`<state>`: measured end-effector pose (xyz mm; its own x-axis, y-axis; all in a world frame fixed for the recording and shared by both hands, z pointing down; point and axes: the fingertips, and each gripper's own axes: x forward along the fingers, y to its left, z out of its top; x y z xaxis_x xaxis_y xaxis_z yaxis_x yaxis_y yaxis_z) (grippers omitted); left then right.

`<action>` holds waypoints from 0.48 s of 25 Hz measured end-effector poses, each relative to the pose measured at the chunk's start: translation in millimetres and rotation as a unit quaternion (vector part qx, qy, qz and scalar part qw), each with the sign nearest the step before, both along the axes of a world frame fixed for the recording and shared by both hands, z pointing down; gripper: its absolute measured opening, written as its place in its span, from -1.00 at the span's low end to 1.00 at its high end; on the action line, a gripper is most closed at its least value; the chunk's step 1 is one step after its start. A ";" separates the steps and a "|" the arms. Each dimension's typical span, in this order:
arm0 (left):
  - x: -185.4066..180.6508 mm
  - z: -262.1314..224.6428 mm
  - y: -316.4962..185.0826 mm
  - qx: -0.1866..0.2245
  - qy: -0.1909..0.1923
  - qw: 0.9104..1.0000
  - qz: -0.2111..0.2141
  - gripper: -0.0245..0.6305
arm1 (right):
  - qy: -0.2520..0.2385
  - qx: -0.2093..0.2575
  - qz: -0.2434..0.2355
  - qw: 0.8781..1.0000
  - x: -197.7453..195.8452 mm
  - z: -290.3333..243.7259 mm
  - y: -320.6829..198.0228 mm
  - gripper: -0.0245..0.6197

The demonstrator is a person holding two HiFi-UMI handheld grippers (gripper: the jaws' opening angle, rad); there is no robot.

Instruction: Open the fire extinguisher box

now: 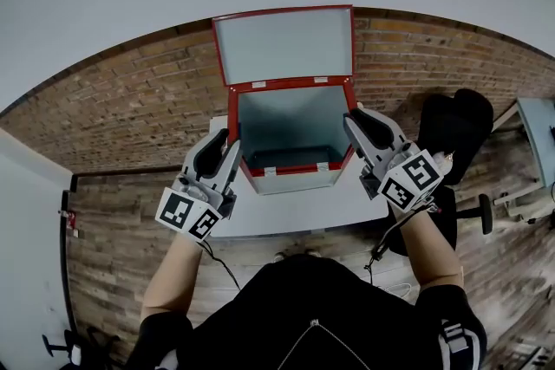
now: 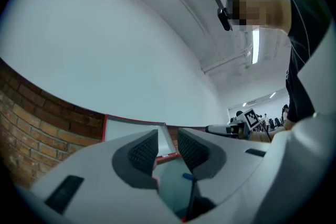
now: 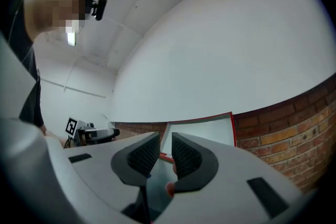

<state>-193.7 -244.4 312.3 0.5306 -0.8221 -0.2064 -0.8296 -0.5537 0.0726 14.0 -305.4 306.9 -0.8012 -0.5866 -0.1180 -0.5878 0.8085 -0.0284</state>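
The red fire extinguisher box stands on a white table with its lid swung up against the brick wall; the grey inside shows nothing in it. My left gripper is at the box's left wall and my right gripper at its right wall. In the left gripper view the jaws stand narrowly apart, with the lid seen through the gap and a bit of red rim low between them. The right gripper is the same: narrow gap, lid beyond, red edge low down.
A brick wall runs behind the table below a plain white wall. A black office chair stands right of the table on the wood floor. Another desk edge shows at far right. A cable hangs from my right gripper.
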 end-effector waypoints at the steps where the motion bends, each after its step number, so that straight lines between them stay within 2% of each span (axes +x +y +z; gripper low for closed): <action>1: 2.5 8.7 5.5 -0.007 0.002 1.000 -0.003 -0.46 | 0.018 0.012 0.003 1.000 -0.2 8.6 7.9 -0.69; 4: 13.7 33.1 21.1 -0.026 -0.005 1.000 -0.007 -0.58 | 0.051 0.027 0.003 0.998 1.6 31.2 28.3 -0.75; 8: 31.4 59.1 38.0 -0.040 -0.027 0.999 -0.001 -0.65 | 0.031 -0.007 0.002 0.999 5.9 52.9 44.9 -0.80; 12: 42.3 77.9 50.5 -0.053 -0.025 0.998 0.006 -0.71 | 0.031 -0.024 0.004 0.999 -1.7 74.2 60.3 -0.82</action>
